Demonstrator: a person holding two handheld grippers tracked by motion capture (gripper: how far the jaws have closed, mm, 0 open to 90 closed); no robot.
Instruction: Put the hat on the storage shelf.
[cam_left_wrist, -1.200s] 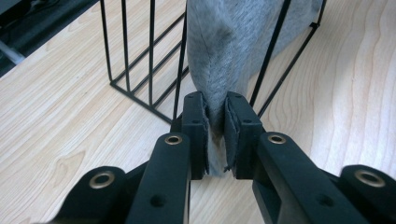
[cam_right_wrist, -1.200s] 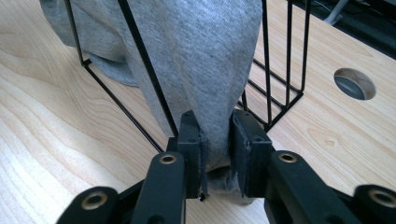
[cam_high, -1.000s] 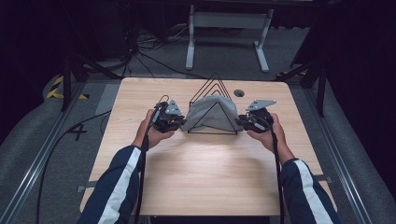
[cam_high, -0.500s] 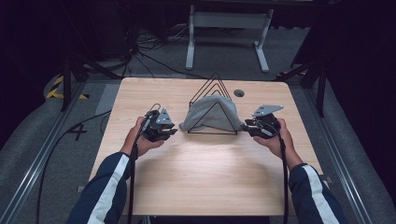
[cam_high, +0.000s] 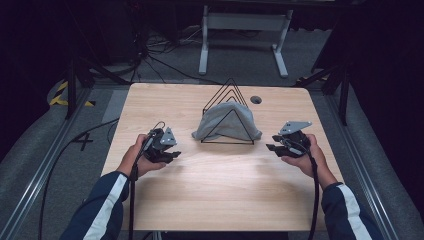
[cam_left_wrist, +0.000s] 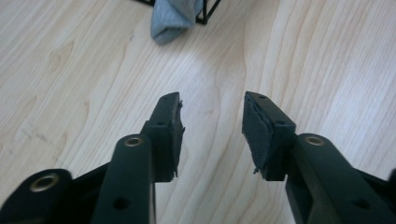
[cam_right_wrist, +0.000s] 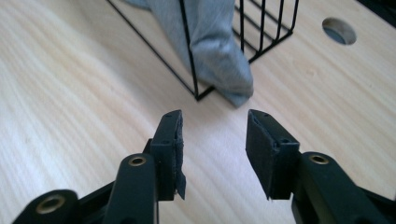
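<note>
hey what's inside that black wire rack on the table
A grey cloth hangs inside the black wire rack, draped over its inner wires, both ends spilling onto the table. Anything beneath the cloth is covered.

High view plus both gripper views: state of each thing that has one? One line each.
grey cloth: draped over the wire rack, both ends hanging to the table, not held.
wire rack: upright on the table, untouched.
left gripper: jaws just opened, nothing between them, off to the cloth's left.
right gripper: jaws just opened, nothing between them, off to the cloth's right.
table: wooden, with a round hole behind the rack.
</note>
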